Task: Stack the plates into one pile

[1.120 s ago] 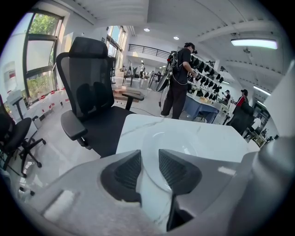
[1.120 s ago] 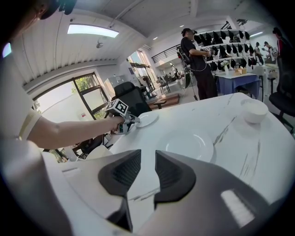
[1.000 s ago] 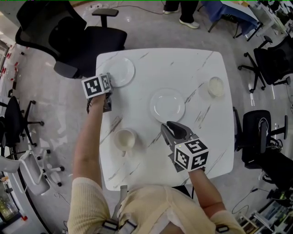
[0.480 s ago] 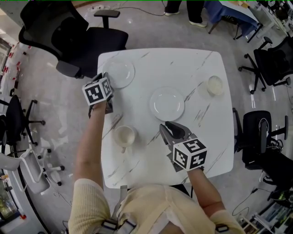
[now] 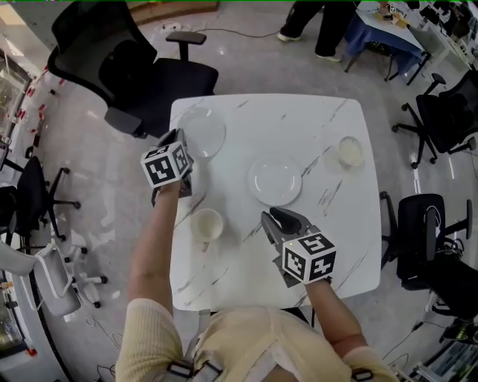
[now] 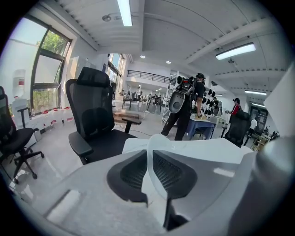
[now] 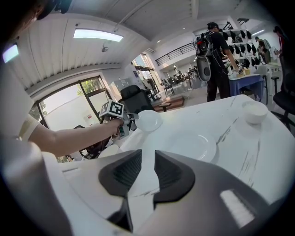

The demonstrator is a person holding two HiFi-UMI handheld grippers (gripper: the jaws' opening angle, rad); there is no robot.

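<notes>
Plate one (image 5: 203,132) is tilted and raised above the table's (image 5: 328,246) far-left corner. Its near rim is pinched by the left gripper (image 5: 181,142), whose jaws have just been closing. In the left gripper view the white rim runs straight between the two dark pads (image 6: 131,173) and they press on it from both sides.

A cream cup (image 5: 207,224) stands upright near the table's left edge, on the near half and apart from everything else. Plate two (image 5: 275,180) lies flat at the table's middle, well apart from plate one.

The right gripper (image 5: 278,221) hovers over the table's near half, just short of plate two's near rim. Its jaws are spread with only bare marble showing between them — nothing held. A small bowl (image 5: 349,151) sits toward the table's right edge on the far half.

Beyond the table's far-left corner stands a black office chair (image 5: 142,74), and beyond its far edge a person (image 5: 317,22) is on the floor.
</notes>
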